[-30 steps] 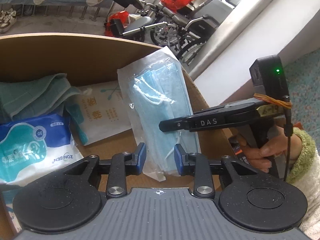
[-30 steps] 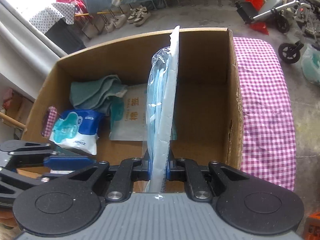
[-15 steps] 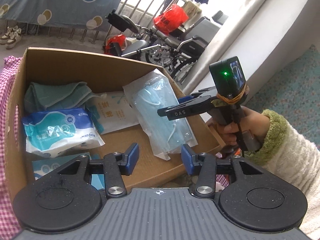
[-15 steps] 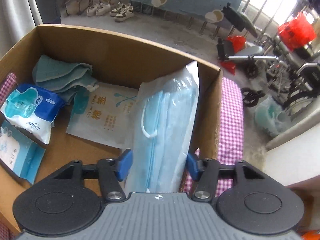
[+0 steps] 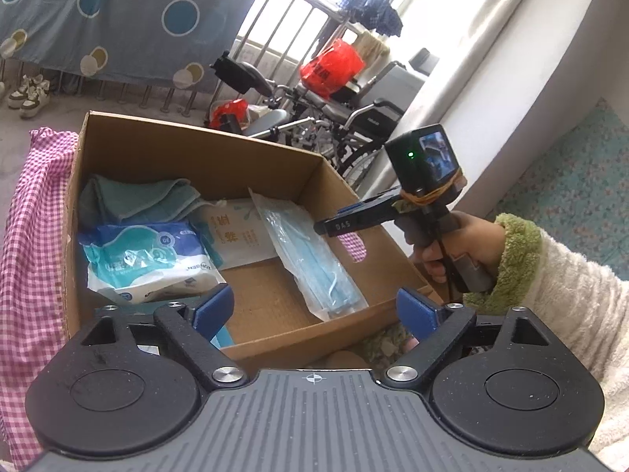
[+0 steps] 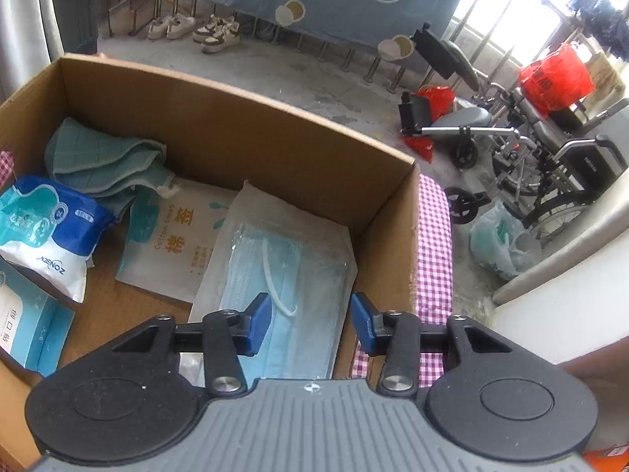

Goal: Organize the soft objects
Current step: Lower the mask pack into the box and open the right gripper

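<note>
Your left claw (image 5: 313, 310) is standing wide apart with nothing between its blue pads, its jaws having just been opening, and it is hanging at the near rim of the cardboard box (image 5: 188, 145). Your right claw (image 6: 310, 324) is also apart and gripping nothing; its jaws have just been closing a little above the mask packet (image 6: 283, 259), without pressing it. That packet is lying flat inside the box along its right wall, overlapping the cotton swab pack (image 6: 184, 236). The teal towel (image 6: 102, 157) is sitting in the far left corner, with the wipes pack (image 6: 43, 228) in front of it.
</note>
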Demonstrator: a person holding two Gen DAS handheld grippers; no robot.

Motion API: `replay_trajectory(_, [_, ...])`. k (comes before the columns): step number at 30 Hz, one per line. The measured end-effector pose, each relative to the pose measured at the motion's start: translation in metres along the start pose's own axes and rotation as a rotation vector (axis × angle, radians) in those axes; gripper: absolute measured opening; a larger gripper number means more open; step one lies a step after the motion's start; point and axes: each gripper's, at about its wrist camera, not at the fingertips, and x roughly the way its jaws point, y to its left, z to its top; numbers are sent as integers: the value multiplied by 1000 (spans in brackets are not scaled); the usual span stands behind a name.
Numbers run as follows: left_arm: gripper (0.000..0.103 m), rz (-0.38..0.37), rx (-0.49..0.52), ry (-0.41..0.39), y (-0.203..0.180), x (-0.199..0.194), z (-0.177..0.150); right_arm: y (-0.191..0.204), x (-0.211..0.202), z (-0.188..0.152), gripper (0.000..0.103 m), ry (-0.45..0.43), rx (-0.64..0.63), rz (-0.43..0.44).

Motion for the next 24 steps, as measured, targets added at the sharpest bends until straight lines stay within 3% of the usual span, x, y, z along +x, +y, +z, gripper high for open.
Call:
replay_trajectory(3, [93,12,1,0,4,0,-2,9,17,0,43,43,-12,-4])
replay_trajectory(6, [97,10,1,4,8,0,-3,15,20,4,46,62,8,44])
replay_trajectory(8, [97,8,-1,6,9,1,-3,25,18,8,58,62,-19,77])
replay_trajectory(11, [98,0,-1,9,10,2,-4,46,21,10,64,73,-96,86])
replay_trajectory(14, [99,-11,-2,12,10,3,-3,55,38,10,73,149,-124,78])
replay_trajectory(19, [99,-14,2,22,11,6,-5,45,63,2,71,233,-89,61])
replay_trajectory(24, [99,-12,-6,27,13,8,-6,32,65,2,68,230,-54,55])
